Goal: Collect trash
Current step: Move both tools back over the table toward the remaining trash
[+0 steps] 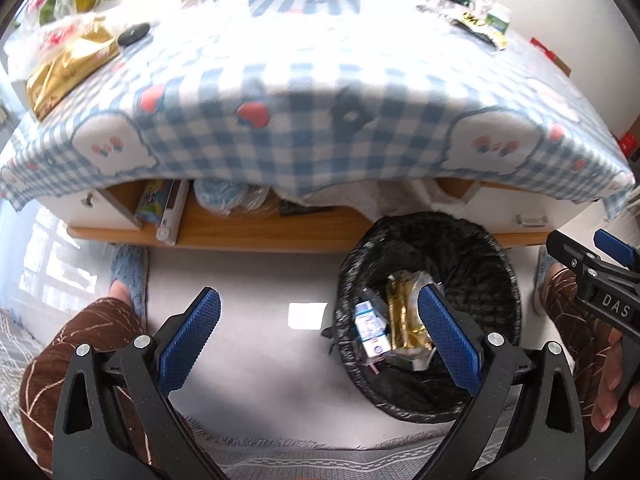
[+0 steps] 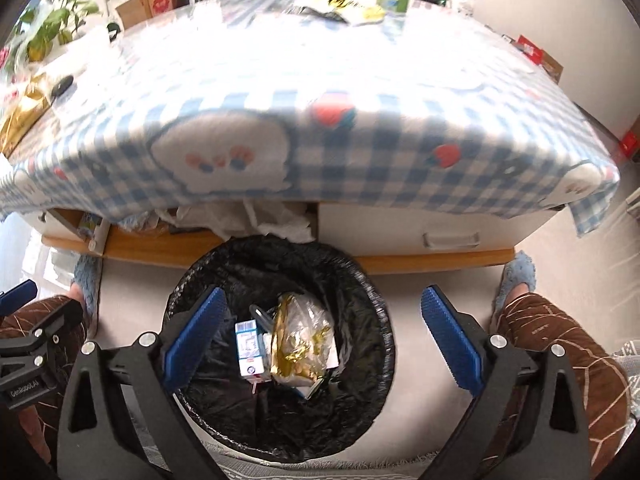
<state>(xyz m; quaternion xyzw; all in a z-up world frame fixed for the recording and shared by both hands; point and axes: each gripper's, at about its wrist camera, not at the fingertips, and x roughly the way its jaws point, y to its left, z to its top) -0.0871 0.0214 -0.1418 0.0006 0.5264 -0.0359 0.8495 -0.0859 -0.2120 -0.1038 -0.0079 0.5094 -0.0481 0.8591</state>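
A black-lined trash bin [image 1: 500, 280] [image 2: 360, 288] stands on the floor before the table. Inside lie a small white-blue carton [image 2: 250, 350] [image 1: 372, 330] and a gold wrapper [image 2: 296, 344] [image 1: 404, 316]. My left gripper [image 1: 320, 332] is open and empty, above the floor just left of the bin. My right gripper [image 2: 324, 332] is open and empty, over the bin's right part. On the table remain a gold bag [image 1: 68, 68], a black-yellow wrapper [image 1: 480, 28] [image 2: 340, 2] and a green-white pack [image 2: 394, 0].
The low table has a blue checked cloth [image 1: 304, 120] [image 2: 360, 140], with a shelf of clutter and drawers below. A black round object [image 1: 134, 34] lies on it. Plants and boxes stand behind. The person's knees [image 1: 80, 352] [image 2: 560, 360] and blue slippers flank the bin.
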